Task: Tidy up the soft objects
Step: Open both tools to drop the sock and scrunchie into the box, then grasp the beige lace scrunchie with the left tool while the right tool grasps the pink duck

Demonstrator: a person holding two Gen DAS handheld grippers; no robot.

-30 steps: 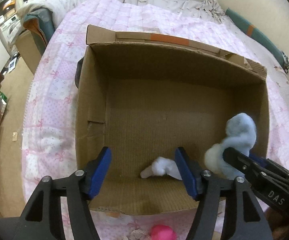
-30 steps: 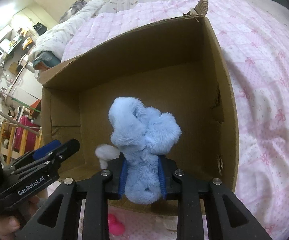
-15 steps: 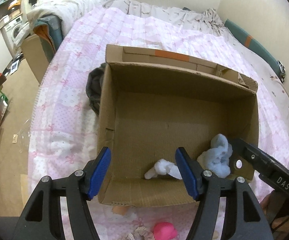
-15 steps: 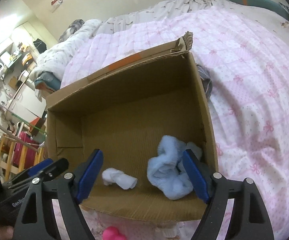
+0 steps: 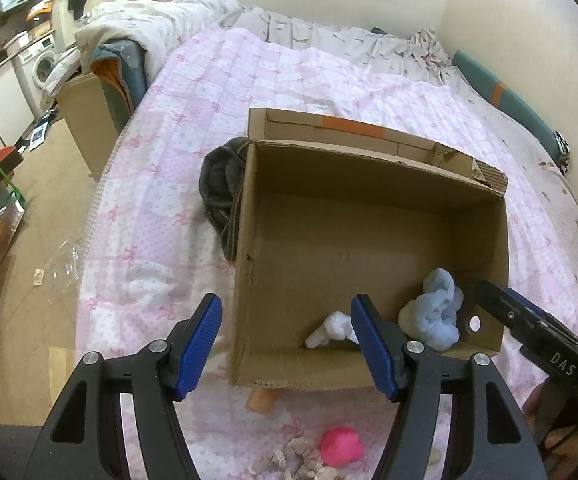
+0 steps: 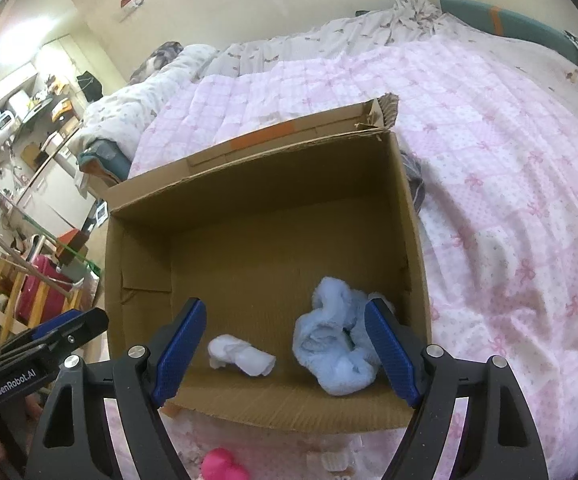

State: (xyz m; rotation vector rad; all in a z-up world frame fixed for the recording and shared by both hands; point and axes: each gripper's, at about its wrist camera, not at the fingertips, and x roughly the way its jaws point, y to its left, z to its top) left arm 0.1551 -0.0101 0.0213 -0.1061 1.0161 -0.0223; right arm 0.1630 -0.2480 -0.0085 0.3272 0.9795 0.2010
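An open cardboard box (image 5: pixel 249 240) (image 6: pixel 409 248) sits on a pink quilted bed. Inside, near its front wall, lie a fluffy light-blue plush (image 5: pixel 435 312) (image 6: pixel 329 344) and a small white soft roll (image 5: pixel 333 326) (image 6: pixel 241 354). My right gripper (image 6: pixel 285 306) is open above the box's front edge, its pads apart from the plush. My left gripper (image 5: pixel 285 308) is open and empty over the box's front left corner. A pink soft toy (image 5: pixel 341 444) (image 6: pixel 219 464) and a beige frilly piece (image 5: pixel 289 456) lie on the quilt in front of the box.
A dark grey cloth (image 5: pixel 221 188) (image 6: pixel 415 184) is bunched against the box's far side wall. A tan object (image 5: pixel 261 400) pokes out under the box's front. The bed's edge (image 5: pixel 89 240) drops to the floor at the left, with furniture beyond.
My right gripper opened and let go of the blue plush, which now lies in the box. Both grippers drew up and back, so the box looks smaller.
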